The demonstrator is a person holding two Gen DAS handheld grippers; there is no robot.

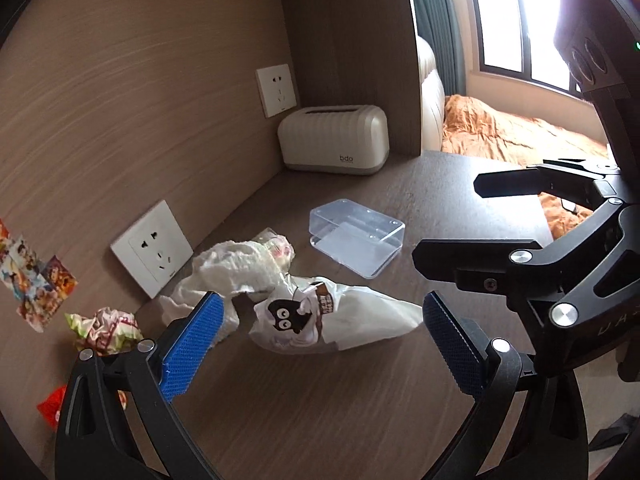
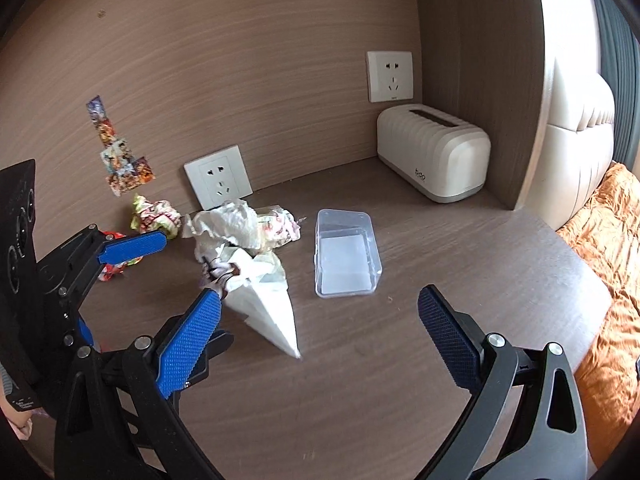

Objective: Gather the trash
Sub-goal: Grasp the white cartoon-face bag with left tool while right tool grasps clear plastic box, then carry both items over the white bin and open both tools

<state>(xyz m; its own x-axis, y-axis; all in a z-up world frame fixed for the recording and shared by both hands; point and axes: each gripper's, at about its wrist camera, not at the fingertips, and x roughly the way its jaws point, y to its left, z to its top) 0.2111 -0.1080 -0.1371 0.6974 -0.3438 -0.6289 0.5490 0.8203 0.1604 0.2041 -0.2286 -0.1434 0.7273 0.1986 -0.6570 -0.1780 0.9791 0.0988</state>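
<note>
Both grippers are wide open right now, nothing pinched in either one. The left gripper (image 1: 320,344) hangs over the dark wood-grain desk (image 1: 320,420) with its blue textured pads spread apart, and the white cone-shaped paper wrapper with a cartoon owl print (image 1: 340,320) lies right between and just ahead of its fingertips, not touched as far as I can see. Just beyond that wrapper sits a crumpled white tissue wad (image 1: 236,264), and a crumpled green-and-pink snack wrapper (image 1: 106,330) is off past its left finger, near the back panel. A red scrap of packaging (image 1: 52,406) sits further left, down low.

The right gripper (image 2: 320,336) is also spread, with the same cone wrapper just ahead of its left pad. The clear rectangular plastic box (image 2: 346,256) sits ahead of it, slightly right of the trash pile. A cream ribbed tissue box (image 2: 434,158) stands far ahead to the right, in the corner.
</note>
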